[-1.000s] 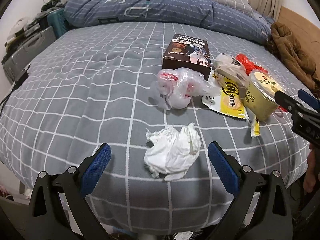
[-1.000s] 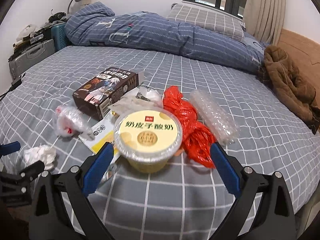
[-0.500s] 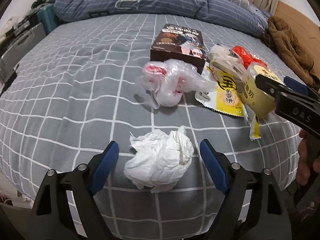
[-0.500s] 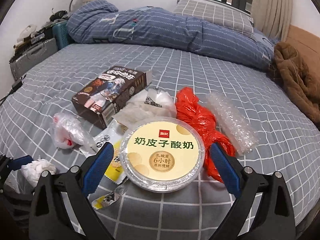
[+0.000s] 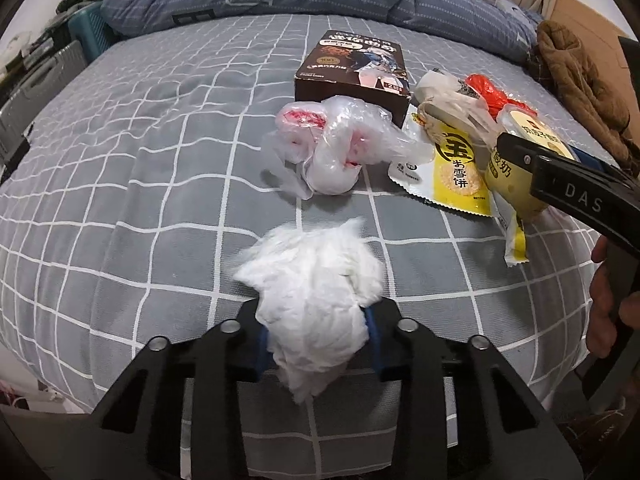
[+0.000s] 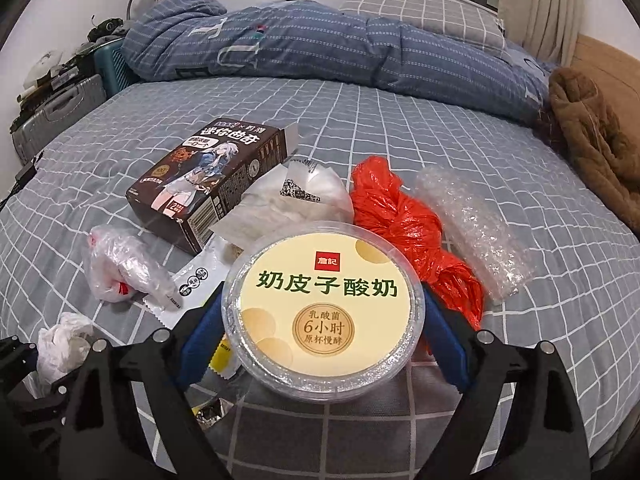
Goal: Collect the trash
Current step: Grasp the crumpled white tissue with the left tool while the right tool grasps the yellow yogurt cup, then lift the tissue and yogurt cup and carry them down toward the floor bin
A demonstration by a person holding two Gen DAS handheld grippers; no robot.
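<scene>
Left wrist view, tissue: my left tongs have just been closing and now pinch the crumpled tissue between the blue pads, at the near edge of the bed. It is soft, nearly weightless and crushes flat, so I judge a squeeze through the thick middle holds best.

Right wrist view, yogurt cup: my right tongs have just been closing a little; the yogurt cup sits between the pads, which stand at its sides. I cannot tell whether they press yet.

Cup handling: stiff, smooth plastic wall, probably slippery; I would grip below the rim, gently.

Just beyond the tongs: yellow snack wrapper, clear plastic bag, both limp.

Further: red bag, bubble wrap, cookie box, rigid card.
</scene>
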